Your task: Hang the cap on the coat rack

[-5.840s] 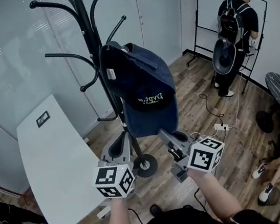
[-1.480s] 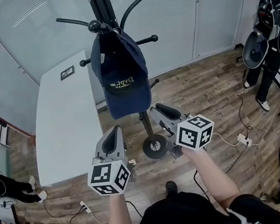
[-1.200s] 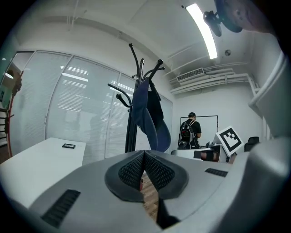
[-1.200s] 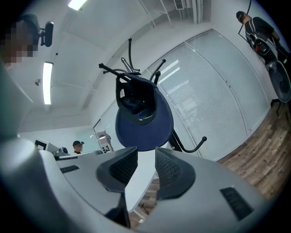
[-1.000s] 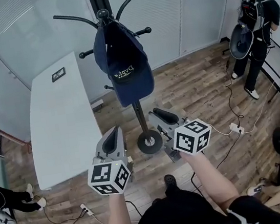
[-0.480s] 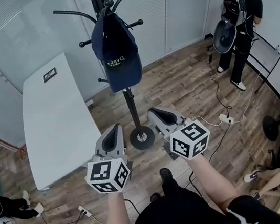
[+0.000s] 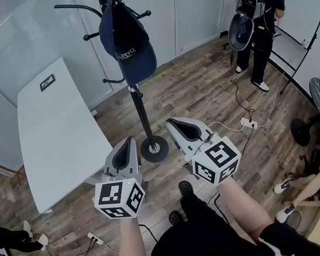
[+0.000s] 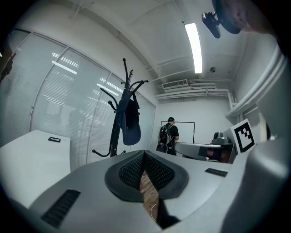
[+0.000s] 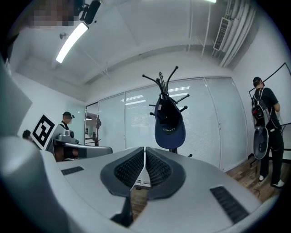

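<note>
**Where the cameras look**

The head view looks steeply down from close above on the left claw [image 7: 124, 151], right claw [image 7: 184, 129] and floor [image 7: 202, 92]. The left and right gripper views look from low along their own jaws across the room. All three share the rack [image 7: 137, 111] and cap [image 7: 128, 47].

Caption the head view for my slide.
Cap hangs on the rack; left tool and right tool, both shut and empty, point toward it.
</note>
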Motion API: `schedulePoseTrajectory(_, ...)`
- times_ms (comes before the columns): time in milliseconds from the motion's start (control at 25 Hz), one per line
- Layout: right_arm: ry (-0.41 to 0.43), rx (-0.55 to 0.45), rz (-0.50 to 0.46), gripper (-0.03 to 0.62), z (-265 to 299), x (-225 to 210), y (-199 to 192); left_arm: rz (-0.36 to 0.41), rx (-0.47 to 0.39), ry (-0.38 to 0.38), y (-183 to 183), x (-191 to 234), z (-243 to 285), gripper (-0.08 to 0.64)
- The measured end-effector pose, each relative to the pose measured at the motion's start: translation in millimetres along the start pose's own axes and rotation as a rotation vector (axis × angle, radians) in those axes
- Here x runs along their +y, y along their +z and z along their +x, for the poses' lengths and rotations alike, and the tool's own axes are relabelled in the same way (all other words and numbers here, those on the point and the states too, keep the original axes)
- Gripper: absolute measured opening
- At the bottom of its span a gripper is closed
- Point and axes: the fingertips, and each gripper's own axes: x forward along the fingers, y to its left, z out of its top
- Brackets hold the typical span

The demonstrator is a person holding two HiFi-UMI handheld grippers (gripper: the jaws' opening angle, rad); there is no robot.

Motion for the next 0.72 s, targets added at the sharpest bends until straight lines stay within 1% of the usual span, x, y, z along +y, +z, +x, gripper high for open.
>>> schedulePoseTrajectory(120, -0.006, -0.023, -0.029, 0.035, -11.5, 9.6, 1.4, 0.000, -0.002, -0.013, -3.9, -6.1, -7.4, 0.015)
schedulePoseTrajectory(240, 0.000, -0.044, -0.038, 0.032, -16.9, 16.1, 3.1, 0.004, -0.007, -0.023, -4.2, -10.7, -11.8, 0.015)
schedulePoseTrajectory(440, 0.027, -0.085, -0.068, 0.031, -22.6, 26.5, 13.1, 0.020, -0.031, -0.029, 6.0, -14.8, -16.2, 0.015)
schedulePoseTrajectory(720, 0.018, -0.093, -0.098, 0.031, -24.6, 28.8, 17.9, 0.028, -0.034, -0.036, 9.1, -16.1, -17.8, 0.015)
